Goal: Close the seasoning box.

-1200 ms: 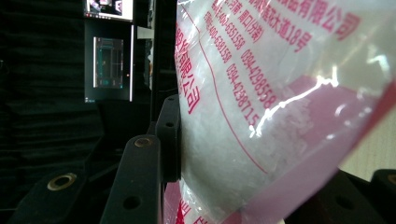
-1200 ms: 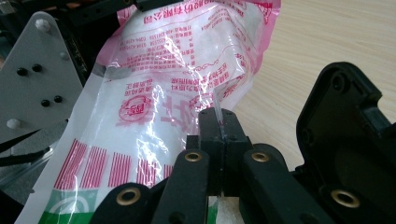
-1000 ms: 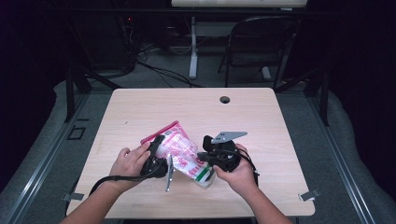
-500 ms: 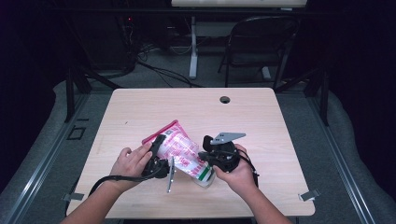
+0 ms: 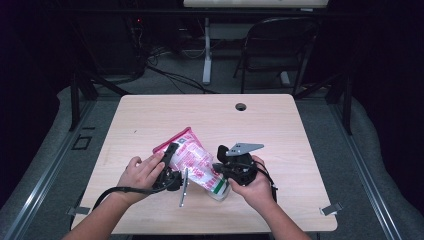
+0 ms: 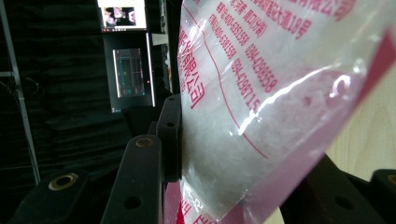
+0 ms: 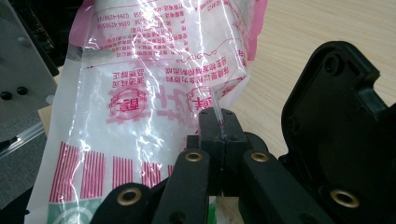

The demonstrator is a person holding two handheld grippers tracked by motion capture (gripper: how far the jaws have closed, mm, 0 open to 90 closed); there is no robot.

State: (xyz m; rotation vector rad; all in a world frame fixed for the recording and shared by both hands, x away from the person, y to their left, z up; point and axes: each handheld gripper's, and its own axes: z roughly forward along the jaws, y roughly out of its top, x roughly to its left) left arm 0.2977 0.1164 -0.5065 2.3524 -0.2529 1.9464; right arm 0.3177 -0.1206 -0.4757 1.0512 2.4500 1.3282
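Note:
A clear plastic bag (image 5: 192,159) with pink print and white filling lies tilted near the table's front edge. My left gripper (image 5: 176,161) grips it across its bulging middle. In the left gripper view the bag (image 6: 261,93) is squeezed between the two black jaws of the left gripper (image 6: 252,177). My right gripper (image 5: 218,171) holds the bag's lower end from the right. In the right gripper view, the jaws of the right gripper (image 7: 219,133) are shut together on a thin fold of the bag's (image 7: 154,93) clear film.
The wooden table (image 5: 150,115) has a cable hole (image 5: 241,106) near its far edge. A folding chair (image 5: 280,50) and cables stand behind the table. A black gripper housing (image 7: 336,130) sits close at the right of the right gripper view.

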